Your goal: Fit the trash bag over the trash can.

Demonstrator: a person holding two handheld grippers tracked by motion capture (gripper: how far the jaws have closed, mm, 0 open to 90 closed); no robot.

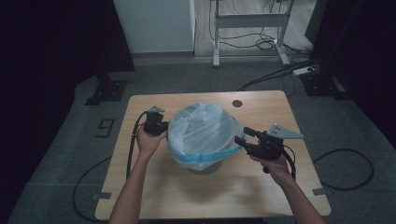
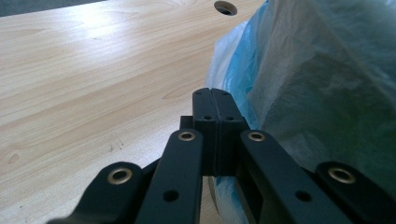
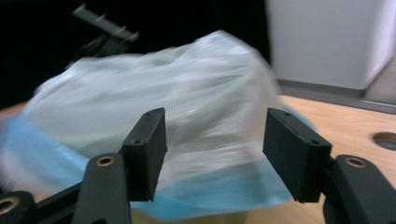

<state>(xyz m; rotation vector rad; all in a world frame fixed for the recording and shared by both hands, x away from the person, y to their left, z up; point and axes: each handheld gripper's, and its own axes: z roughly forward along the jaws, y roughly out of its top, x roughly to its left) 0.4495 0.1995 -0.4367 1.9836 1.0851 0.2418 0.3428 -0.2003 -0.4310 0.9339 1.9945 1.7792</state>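
Observation:
A translucent white bag (image 1: 201,126) with a blue edge covers a bin (image 1: 205,169) at the middle of the wooden table (image 1: 261,186). My left gripper (image 1: 159,128) sits at the bag's left side. Its pads (image 2: 211,93) are pressed together, and the bag (image 2: 327,70) lies against their right side. I cannot tell whether any film is pinched. My right gripper (image 1: 243,135) is at the bag's right side, just off the blue edge. In the blurred right gripper view the right gripper (image 3: 212,135) stands open with nothing between its pads; the bag (image 3: 187,84) lies beyond it.
A round cable hole (image 1: 237,103) is in the table's far edge. Bare wood runs along the front and both sides. On the floor beyond are a metal desk frame (image 1: 250,21), a white cabinet (image 1: 154,23) and loose cables (image 1: 345,161).

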